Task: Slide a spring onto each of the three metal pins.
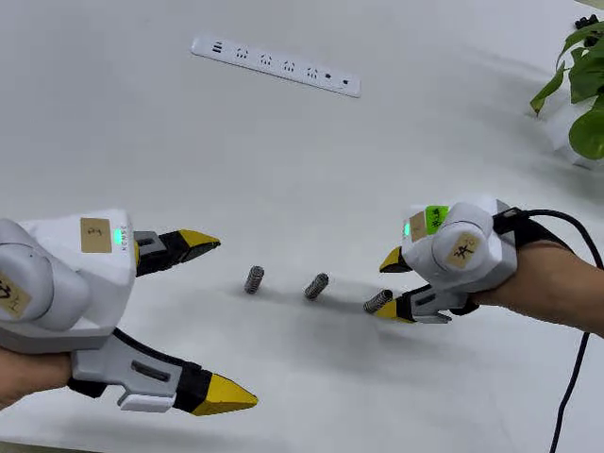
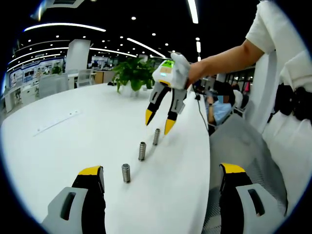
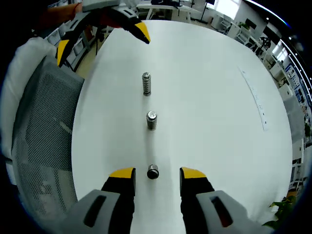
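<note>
Three short metal pins stand upright in a row on the white desk (image 1: pixel 311 170), well apart from one another, with coiled springs (image 2: pixel 142 150) around their shafts: the left pin (image 1: pixel 254 279), the middle pin (image 1: pixel 317 286) and the right pin (image 1: pixel 377 301). The right gripper (image 1: pixel 387 286) hangs low at the right end of the row with its fingers spread. The right pin sits between the yellow fingertips (the right gripper view shows a clear gap on both sides, so nothing is pinched). The left gripper (image 1: pixel 215 321) is at the other end, near the left pin but apart from it, with its fingers spread wide around bare desk. A white power strip (image 1: pixel 276 64) lies flat toward the far side of the desk, and a leafy plant (image 1: pixel 580 85) stands at the far right corner. A grey mesh chair (image 3: pixel 44 146) stands beside the desk edge.
</note>
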